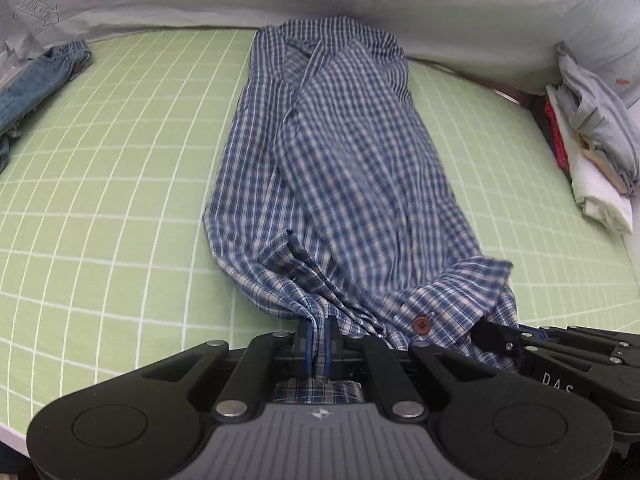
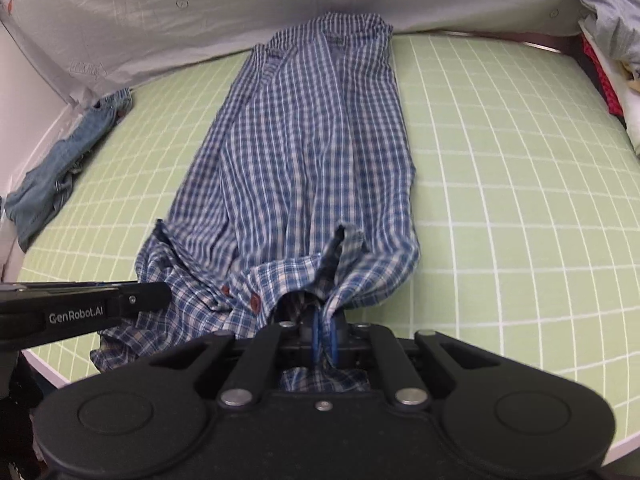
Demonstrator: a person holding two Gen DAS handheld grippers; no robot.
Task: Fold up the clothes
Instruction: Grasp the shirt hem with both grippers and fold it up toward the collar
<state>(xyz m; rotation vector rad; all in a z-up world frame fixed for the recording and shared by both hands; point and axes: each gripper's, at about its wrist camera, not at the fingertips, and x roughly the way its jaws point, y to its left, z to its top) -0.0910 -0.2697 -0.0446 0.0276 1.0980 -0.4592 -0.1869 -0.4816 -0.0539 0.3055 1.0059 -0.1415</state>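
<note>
Blue pads of the left gripper [image 1: 318, 350] are pressed together on a bunched hem of the plaid shirt [image 1: 336, 168], with cloth passing between them. Just beside it, the right gripper [image 2: 325, 338] is likewise clamped tight on the neighbouring part of the hem, near two reddish buttons [image 2: 255, 301]. From both, the shirt stretches away in a long narrow strip across the green grid-patterned sheet [image 2: 500, 184], its collar touching the carrot-print fabric [image 1: 400, 4] at the far side. Denim jeans [image 2: 60, 176] lie at the left edge; a stack of folded clothes [image 1: 596, 152] sits at the right.
</note>
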